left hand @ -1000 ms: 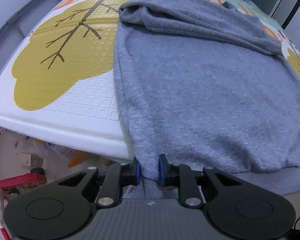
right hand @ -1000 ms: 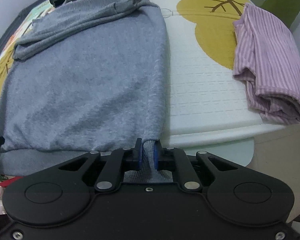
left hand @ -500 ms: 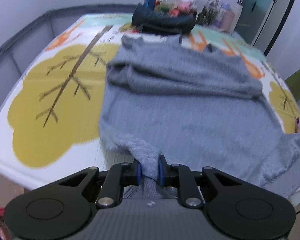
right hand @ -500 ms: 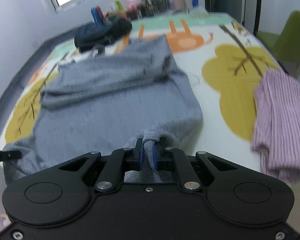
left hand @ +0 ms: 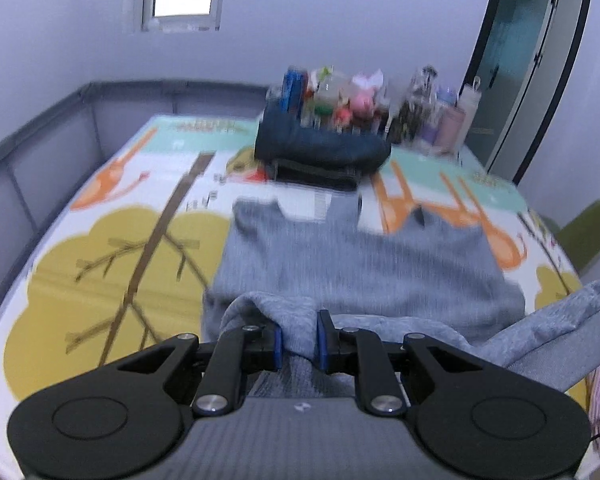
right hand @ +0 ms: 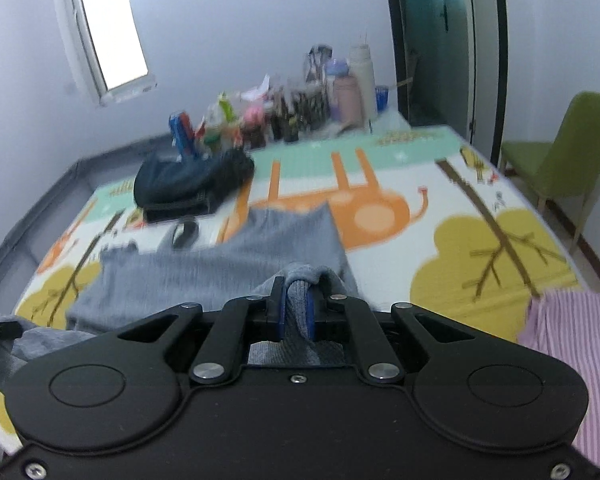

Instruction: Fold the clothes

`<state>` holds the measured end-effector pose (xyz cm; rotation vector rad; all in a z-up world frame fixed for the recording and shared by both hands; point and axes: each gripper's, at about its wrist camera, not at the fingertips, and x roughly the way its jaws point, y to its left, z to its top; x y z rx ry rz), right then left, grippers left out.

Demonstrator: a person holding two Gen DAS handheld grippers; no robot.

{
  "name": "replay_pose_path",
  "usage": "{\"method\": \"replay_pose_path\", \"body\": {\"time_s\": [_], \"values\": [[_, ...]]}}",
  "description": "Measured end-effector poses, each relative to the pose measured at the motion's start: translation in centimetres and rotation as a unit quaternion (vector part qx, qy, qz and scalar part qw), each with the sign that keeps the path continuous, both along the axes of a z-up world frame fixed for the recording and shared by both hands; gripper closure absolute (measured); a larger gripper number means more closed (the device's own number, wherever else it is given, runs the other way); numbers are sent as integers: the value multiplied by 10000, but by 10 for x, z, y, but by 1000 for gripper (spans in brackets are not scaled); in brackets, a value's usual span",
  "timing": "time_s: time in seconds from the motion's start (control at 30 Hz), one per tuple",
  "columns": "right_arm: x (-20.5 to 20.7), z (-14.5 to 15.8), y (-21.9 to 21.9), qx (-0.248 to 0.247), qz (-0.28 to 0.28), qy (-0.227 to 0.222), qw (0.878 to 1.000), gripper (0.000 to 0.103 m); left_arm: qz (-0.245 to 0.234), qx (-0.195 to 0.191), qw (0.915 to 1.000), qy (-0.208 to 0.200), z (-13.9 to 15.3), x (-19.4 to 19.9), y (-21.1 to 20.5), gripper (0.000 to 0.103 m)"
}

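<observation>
I am holding the grey sweater by its hem at two corners: the left gripper is pinching one bunch of knit between nearly closed jaws, and the right gripper is clamping the other corner, its blue pads pressing a rolled wad of fabric. The sweater is lying in the middle of the play mat, collar end toward the far clutter, with the gripped hem raised off the surface and sagging between my two hands. I judge the step in hand to be carrying the hem forward over the body toward the shoulders, halving the garment. To do it well, I am aiming to keep both corners level and equally far forward, to hold the hem taut enough that no slack drags underneath, and to lay it down square with the collar edge before letting go; an uneven carry would probably skew the fold. As for containers, I am seeing none clearly: the bottles and small items at the far end of the mat are too blurred to read, and what they hold cannot be told. A dark folded garment is resting just beyond the collar, and a pink striped garment is lying at the near right edge, well apart from the sweater.
</observation>
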<state>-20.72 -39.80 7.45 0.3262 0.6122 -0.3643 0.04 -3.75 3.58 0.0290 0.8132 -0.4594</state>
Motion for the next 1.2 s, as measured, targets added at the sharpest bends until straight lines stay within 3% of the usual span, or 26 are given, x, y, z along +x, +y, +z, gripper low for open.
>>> {"method": "replay_pose_path", "body": {"time_s": [0.23, 0.53, 0.73, 0.87, 1.07, 1.13, 1.2], "values": [[53, 16, -15, -184, -183, -314, 9992, 95, 126, -255, 9993, -231, 16, 52, -17, 85], [130, 16, -43, -24, -440, -463, 9980, 95, 299, -399, 9985, -210, 13, 119, -40, 85], [180, 3, -61, 17, -480, -314, 9984, 95, 384, -259, 9989, 49, -4, 162, -62, 84], [218, -17, -75, 125, -457, -102, 9988, 94, 639, -71, 9972, 380, -26, 192, -74, 78], [272, -65, -99, 493, -660, 504, 9953, 78, 1051, 169, 9905, 873, -61, 233, -84, 74], [281, -73, -102, 335, -751, 538, 9952, 74, 1173, 179, 9875, 1040, -70, 243, -83, 73], [287, -75, -103, 96, -835, 524, 9951, 59, 1320, 175, 9837, 1208, -78, 254, -80, 73]]}}
